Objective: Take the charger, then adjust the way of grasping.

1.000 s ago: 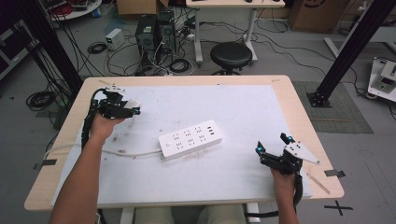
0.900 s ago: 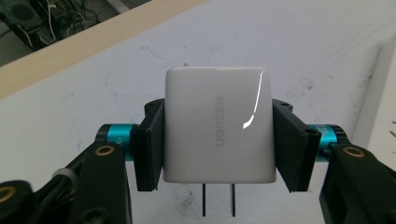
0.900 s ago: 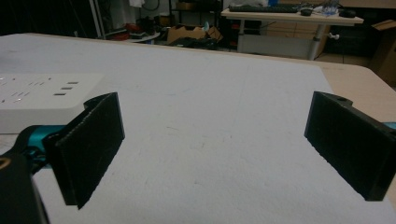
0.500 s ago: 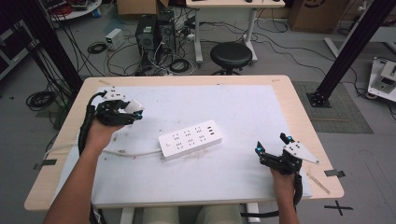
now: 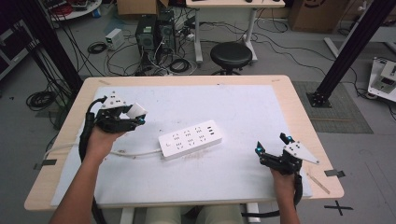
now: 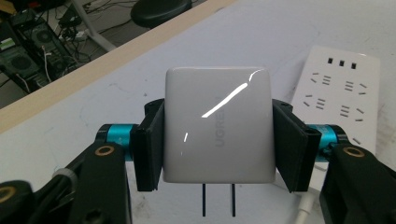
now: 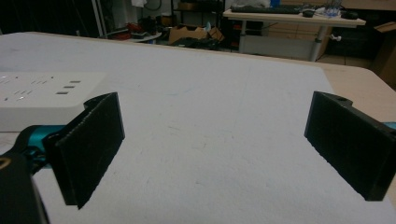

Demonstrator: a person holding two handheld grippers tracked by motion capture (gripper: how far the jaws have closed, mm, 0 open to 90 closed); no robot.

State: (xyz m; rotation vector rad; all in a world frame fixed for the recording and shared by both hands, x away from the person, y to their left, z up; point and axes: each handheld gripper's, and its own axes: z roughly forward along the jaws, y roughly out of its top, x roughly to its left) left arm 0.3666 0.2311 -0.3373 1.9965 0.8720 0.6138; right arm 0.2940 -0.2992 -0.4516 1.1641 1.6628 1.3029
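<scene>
My left gripper (image 6: 217, 140) is clamped on the two flat sides of the white charger (image 6: 218, 123), prongs pointing down below my pads. It looks light, rigid and glossy, so likely to slip; the side grip suits it. The power strip (image 6: 343, 95) lies ahead and right. My right gripper (image 7: 215, 140) is wide and bare.

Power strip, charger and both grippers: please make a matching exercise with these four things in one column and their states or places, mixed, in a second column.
Things
1. white charger
2. power strip
3. left gripper
4. right gripper

States
A. jaws wide apart, nothing between them
B. lies flat in the middle of the table
C. clamped between two black jaws, prongs free
D. shut on a white block

Pairs: 1-C, 2-B, 3-D, 4-A
</scene>
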